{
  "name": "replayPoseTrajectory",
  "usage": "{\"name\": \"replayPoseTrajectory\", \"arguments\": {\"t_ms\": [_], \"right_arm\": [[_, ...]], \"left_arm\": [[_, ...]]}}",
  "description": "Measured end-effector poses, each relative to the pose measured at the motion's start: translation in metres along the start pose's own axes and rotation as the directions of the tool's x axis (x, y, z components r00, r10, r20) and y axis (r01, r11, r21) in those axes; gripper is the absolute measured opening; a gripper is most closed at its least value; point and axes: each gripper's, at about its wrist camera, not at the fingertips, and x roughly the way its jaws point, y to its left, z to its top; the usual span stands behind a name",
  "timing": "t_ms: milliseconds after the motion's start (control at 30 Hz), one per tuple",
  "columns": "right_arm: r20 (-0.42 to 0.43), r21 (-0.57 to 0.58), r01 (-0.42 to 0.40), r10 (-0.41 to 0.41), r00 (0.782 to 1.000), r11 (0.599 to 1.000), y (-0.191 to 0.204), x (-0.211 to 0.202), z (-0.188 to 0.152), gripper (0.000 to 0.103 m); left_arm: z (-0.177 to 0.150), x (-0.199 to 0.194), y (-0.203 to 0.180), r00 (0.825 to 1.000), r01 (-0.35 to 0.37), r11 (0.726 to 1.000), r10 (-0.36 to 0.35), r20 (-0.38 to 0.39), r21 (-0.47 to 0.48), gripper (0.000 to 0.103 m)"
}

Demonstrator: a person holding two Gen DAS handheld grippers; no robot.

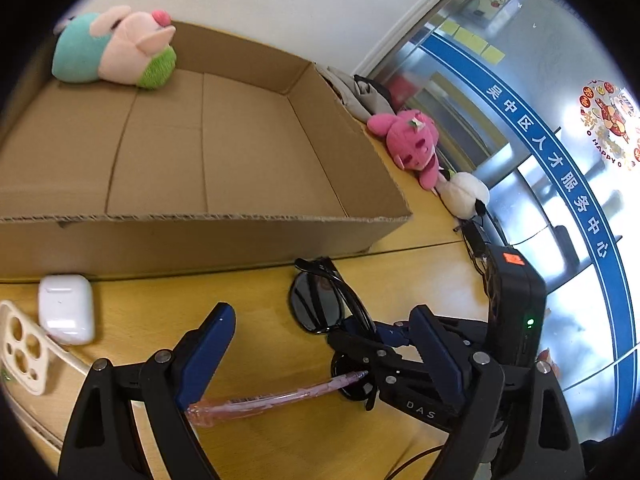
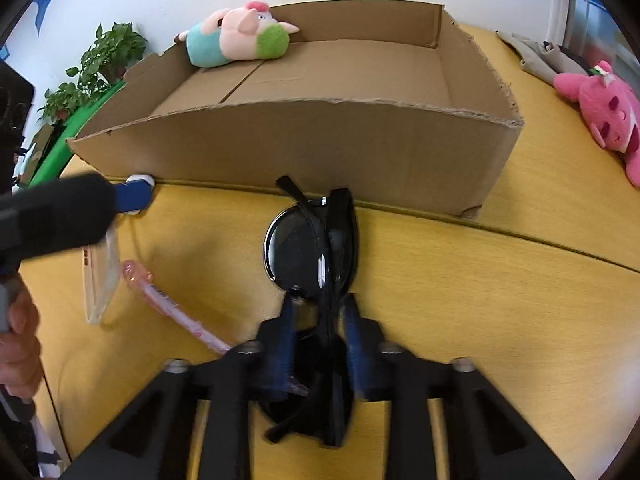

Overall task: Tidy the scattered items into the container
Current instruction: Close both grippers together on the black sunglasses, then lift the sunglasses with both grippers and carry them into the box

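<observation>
The right gripper (image 2: 316, 312) is clenched on a pair of black sunglasses (image 2: 312, 256), its blue fingers (image 2: 286, 332) pinching the folded frame near the middle, probably so that the lenses hang balanced on either side and do not swing. The sunglasses sit just in front of the near wall of the cardboard box (image 2: 320, 148); whether they rest on the wooden table (image 2: 500, 300) or are just clear of it cannot be told.

The left gripper (image 1: 320, 344) is released, its jaws spread wide and holding nothing. It hovers low over the table, with the earbuds case (image 1: 66, 308) ahead to its left, beside a cream phone case (image 1: 24, 352); that looks like its likely next pick.

A pink pen (image 1: 276, 396) lies on the table near the right gripper, its tip close to the lower lens. Inside the box, a pig plush (image 1: 116, 48) already lies against the far wall, at the left. A pink plush toy (image 1: 412, 144) and a white plush (image 1: 464, 194) lie outside the box to its right, along the table edge.

The sunglasses appear ready to be lifted over the near wall, which stands high enough to catch a dangling temple arm.
</observation>
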Motion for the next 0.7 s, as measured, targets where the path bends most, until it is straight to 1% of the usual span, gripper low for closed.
{"name": "replayPoseTrajectory", "arguments": {"t_ms": [67, 100, 133, 200, 267, 333, 367, 467, 533, 567, 600, 633, 700], "right_arm": [[0.007, 0.014, -0.005, 0.005, 1.000, 1.000, -0.003, -0.002, -0.002, 0.020], [0.013, 0.025, -0.008, 0.008, 1.000, 1.000, -0.005, -0.004, -0.003, 0.017], [0.025, 0.041, -0.019, 0.018, 1.000, 0.999, -0.008, -0.008, -0.003, 0.009], [0.049, 0.061, -0.049, 0.046, 0.998, 0.997, -0.012, -0.016, -0.004, 0.009], [0.073, 0.061, -0.062, 0.058, 0.996, 0.996, -0.011, -0.024, -0.003, 0.009], [0.097, 0.061, -0.084, 0.077, 0.992, 0.995, -0.008, -0.033, -0.002, 0.009], [0.110, 0.059, -0.095, 0.088, 0.990, 0.994, -0.007, -0.037, -0.001, 0.009], [0.140, 0.046, -0.114, 0.106, 0.984, 0.992, -0.001, -0.050, 0.001, 0.009], [0.156, 0.041, -0.126, 0.118, 0.981, 0.991, 0.001, -0.057, 0.002, 0.009], [0.162, 0.039, -0.135, 0.127, 0.979, 0.990, 0.002, -0.060, 0.002, 0.009], [0.171, 0.038, -0.152, 0.143, 0.975, 0.988, 0.003, -0.063, 0.003, 0.009], [0.179, 0.038, -0.156, 0.147, 0.973, 0.987, 0.005, -0.066, 0.004, 0.009], [0.200, 0.032, -0.170, 0.160, 0.967, 0.985, 0.007, -0.073, 0.005, 0.009]], "left_arm": [[-0.002, 0.005, 0.003, 1.000, 0.008, 1.000, -0.008, -0.016, -0.016, 0.086], [-0.003, 0.008, 0.005, 1.000, 0.014, 1.000, -0.014, -0.026, -0.026, 0.086], [-0.004, 0.010, 0.006, 0.999, 0.017, 0.999, -0.018, -0.033, -0.035, 0.086], [-0.005, 0.012, 0.010, 0.999, 0.023, 0.998, -0.025, -0.041, -0.056, 0.086], [-0.005, 0.016, 0.014, 0.996, 0.070, 0.994, -0.074, -0.047, -0.088, 0.079], [-0.004, 0.020, 0.015, 0.992, 0.112, 0.988, -0.118, -0.050, -0.109, 0.075], [-0.004, 0.022, 0.015, 0.990, 0.127, 0.985, -0.134, -0.053, -0.114, 0.070], [-0.003, 0.028, 0.018, 0.983, 0.164, 0.976, -0.174, -0.063, -0.142, 0.059], [-0.002, 0.028, 0.020, 0.973, 0.213, 0.963, -0.224, -0.051, -0.167, 0.052], [-0.001, 0.026, 0.021, 0.968, 0.237, 0.955, -0.248, -0.042, -0.176, 0.045], [0.000, 0.024, 0.022, 0.964, 0.252, 0.951, -0.262, -0.037, -0.180, 0.043], [0.001, 0.022, 0.022, 0.960, 0.268, 0.946, -0.278, -0.031, -0.183, 0.039], [0.005, 0.017, 0.020, 0.960, 0.271, 0.945, -0.279, -0.020, -0.183, 0.024]]}}
